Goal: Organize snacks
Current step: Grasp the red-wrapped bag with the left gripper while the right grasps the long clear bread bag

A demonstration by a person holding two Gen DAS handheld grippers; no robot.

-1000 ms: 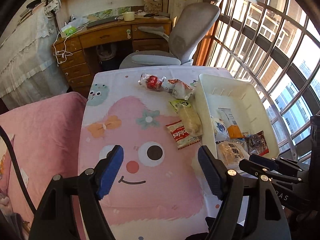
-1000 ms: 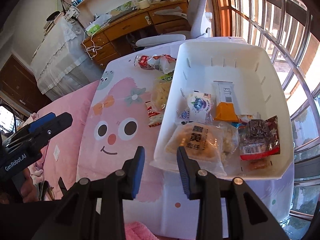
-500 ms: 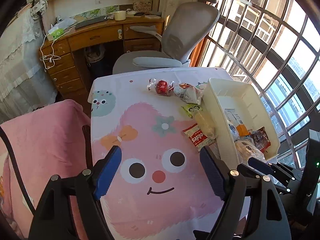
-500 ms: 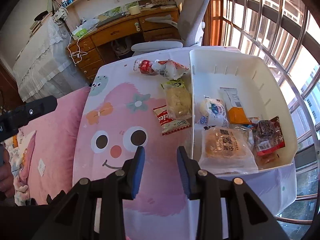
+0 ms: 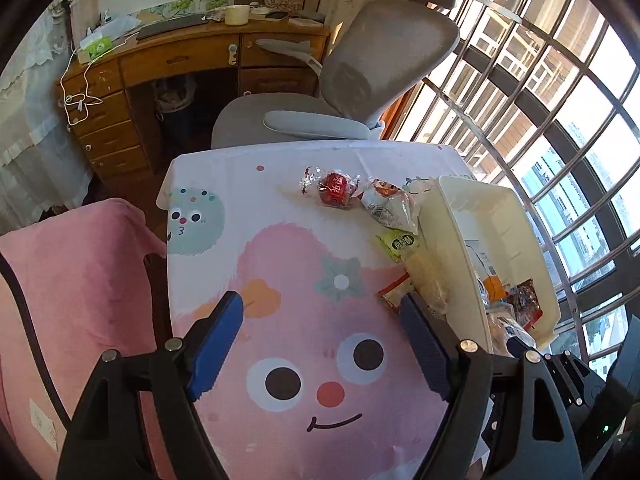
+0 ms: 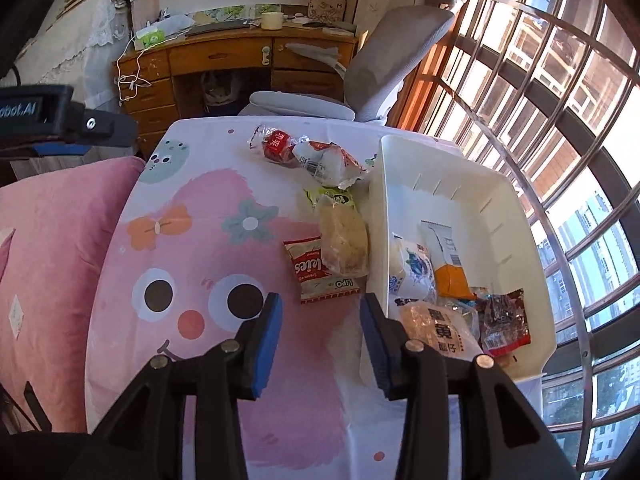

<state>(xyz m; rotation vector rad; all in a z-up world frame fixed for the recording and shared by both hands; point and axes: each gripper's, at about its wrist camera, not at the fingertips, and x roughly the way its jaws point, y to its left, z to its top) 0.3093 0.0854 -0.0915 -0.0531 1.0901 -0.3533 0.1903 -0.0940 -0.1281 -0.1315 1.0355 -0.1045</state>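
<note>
Sunlit through a barred, curved window, your work surface is a table draped in a white cloth printed with a big pink smiling cartoon face [image 6: 192, 280]. Behind it stand a grey mesh office chair [image 5: 372, 76] and a wooden desk with drawers [image 6: 216, 60].

Your left gripper [image 5: 322, 336] hovers above the cloth with its blue-padded fingers [image 5: 216, 344] spread wide and nothing between them. Your right gripper [image 6: 320, 332] hangs over the cloth near the bin's near-left corner; its jaws are opening, and nothing sits between them.

A white rectangular plastic bin [image 6: 440, 168] stands at the right side of the table. Inside it lie a clear pouch of yellow pastry with black characters [image 6: 436, 328], a dark snack pack with a red edge [image 6: 504, 324], an orange and white sachet [image 6: 450, 268] and a white pack with a blue picture [image 6: 412, 272].

Four snacks are still out on the cloth, just left of the bin. A red and white biscuit packet [image 6: 324, 276] lies nearest you, with a clear bag of pale crackers topped by a green label [image 6: 342, 236] overlapping its right part. Farther back, a white wrapper with red print [image 6: 328, 162] touches a clear-wrapped red round sweet [image 6: 278, 145].
</note>
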